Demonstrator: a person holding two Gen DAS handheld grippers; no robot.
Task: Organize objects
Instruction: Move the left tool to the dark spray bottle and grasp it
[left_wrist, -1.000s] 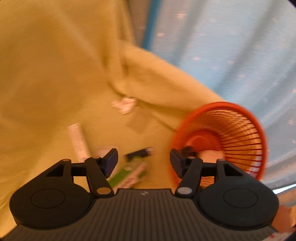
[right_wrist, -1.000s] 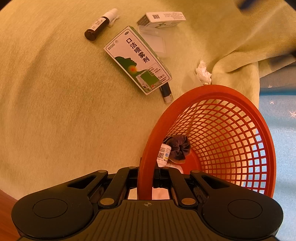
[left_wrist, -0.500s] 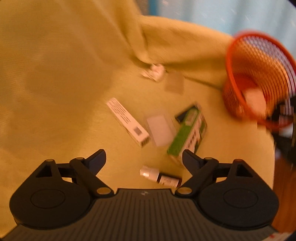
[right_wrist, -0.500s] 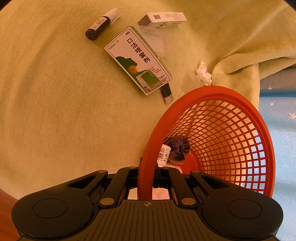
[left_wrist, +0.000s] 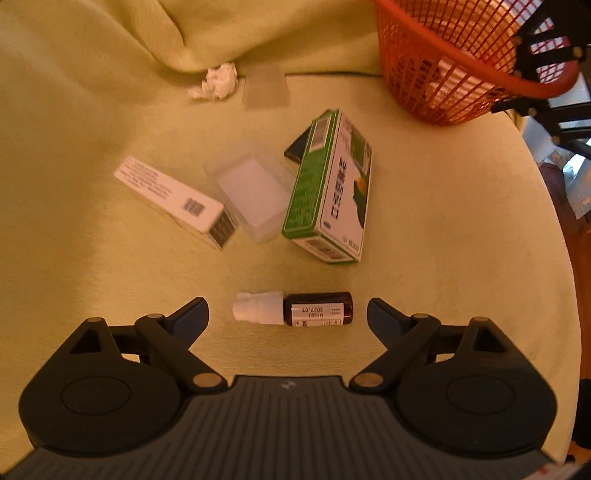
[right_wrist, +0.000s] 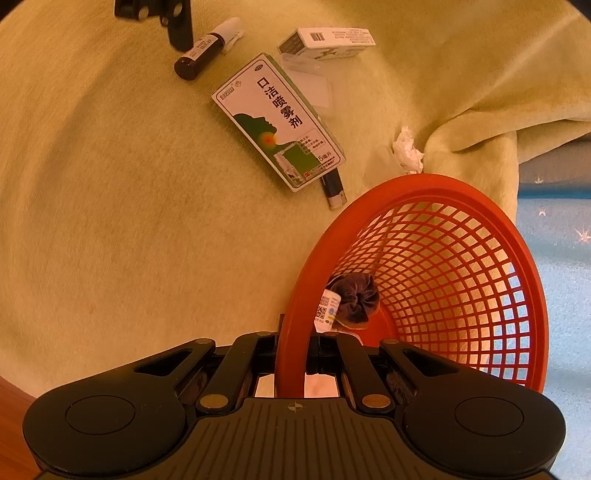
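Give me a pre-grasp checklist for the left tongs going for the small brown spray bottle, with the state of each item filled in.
1. Left tongs open wide enough for the bottle: ok.
2. Brown spray bottle lies between the fingertips, crosswise, free of the other items: ok.
3. Fingers already touching the bottle: not ok, gaps show at both ends.
4. Green box clear of the closing path: ok, it lies beyond the bottle.
5. Right tongs clamped on the red basket rim, basket tilted toward the clutter: ok.
6. Room in the basket for the bottle: ok, only a dark scrunchie and a small labelled item show inside.
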